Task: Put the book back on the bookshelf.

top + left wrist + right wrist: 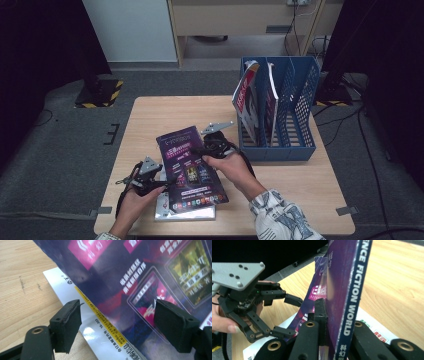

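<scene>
A purple science-fiction magazine (192, 170) is tilted up off the table, spine side raised. My right gripper (204, 150) is shut on that spine edge; in the right gripper view the spine (352, 290) stands upright between the jaws of the right gripper (337, 322). My left gripper (166, 184) is open at the magazine's left edge. In the left gripper view its pads (66, 325) stand wide apart before the cover (140, 277), touching nothing. The left gripper (291, 316) also appears in the right gripper view, held in a hand.
A white magazine (185, 214) lies flat under the purple one near the front table edge. A blue file rack (300, 100) stands at the right with two magazines (247, 97) upright in it. Bare wooden tabletop (160, 112) lies beyond the grippers.
</scene>
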A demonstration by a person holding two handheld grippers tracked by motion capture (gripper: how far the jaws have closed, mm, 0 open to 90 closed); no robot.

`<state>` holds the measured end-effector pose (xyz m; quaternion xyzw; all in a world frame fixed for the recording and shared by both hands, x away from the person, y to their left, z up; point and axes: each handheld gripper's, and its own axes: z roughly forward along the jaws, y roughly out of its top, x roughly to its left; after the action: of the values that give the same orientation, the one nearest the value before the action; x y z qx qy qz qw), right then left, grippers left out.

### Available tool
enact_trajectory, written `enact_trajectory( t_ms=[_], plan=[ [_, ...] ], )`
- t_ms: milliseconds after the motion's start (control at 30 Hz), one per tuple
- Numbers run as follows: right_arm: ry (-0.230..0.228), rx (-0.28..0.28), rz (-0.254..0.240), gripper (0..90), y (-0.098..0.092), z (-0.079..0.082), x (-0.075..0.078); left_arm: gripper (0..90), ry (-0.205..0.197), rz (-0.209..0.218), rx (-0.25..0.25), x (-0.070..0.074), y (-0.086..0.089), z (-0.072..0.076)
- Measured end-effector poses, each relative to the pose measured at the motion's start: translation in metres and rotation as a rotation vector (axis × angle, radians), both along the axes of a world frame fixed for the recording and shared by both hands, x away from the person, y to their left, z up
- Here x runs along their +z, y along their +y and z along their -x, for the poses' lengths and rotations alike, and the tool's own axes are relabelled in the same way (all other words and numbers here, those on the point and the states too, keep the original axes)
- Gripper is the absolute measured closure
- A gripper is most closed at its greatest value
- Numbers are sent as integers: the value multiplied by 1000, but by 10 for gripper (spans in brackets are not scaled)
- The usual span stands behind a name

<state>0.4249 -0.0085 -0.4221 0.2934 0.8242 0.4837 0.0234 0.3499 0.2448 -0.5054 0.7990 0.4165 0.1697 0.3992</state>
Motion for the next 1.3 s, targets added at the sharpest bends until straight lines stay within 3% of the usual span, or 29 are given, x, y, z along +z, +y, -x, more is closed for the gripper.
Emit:
enact_trajectory(
  t_ms=[533,633,833,967,1300],
  plan=[
    [-47,11,-18,843,3,1,14,210,27,47,-46,-3,-5,-1],
    [-58,18,-23,844,5,2,17,249,52,82,-71,-4,-4,-2],
    [-62,22,-29,843,5,3,18,309,81,106,-85,-7,-2,-3],
    [-65,26,-30,843,6,4,18,362,83,102,-79,-6,-1,-3],
    [-76,26,-35,843,2,4,19,696,67,130,-55,-4,10,-7]
  ],
)
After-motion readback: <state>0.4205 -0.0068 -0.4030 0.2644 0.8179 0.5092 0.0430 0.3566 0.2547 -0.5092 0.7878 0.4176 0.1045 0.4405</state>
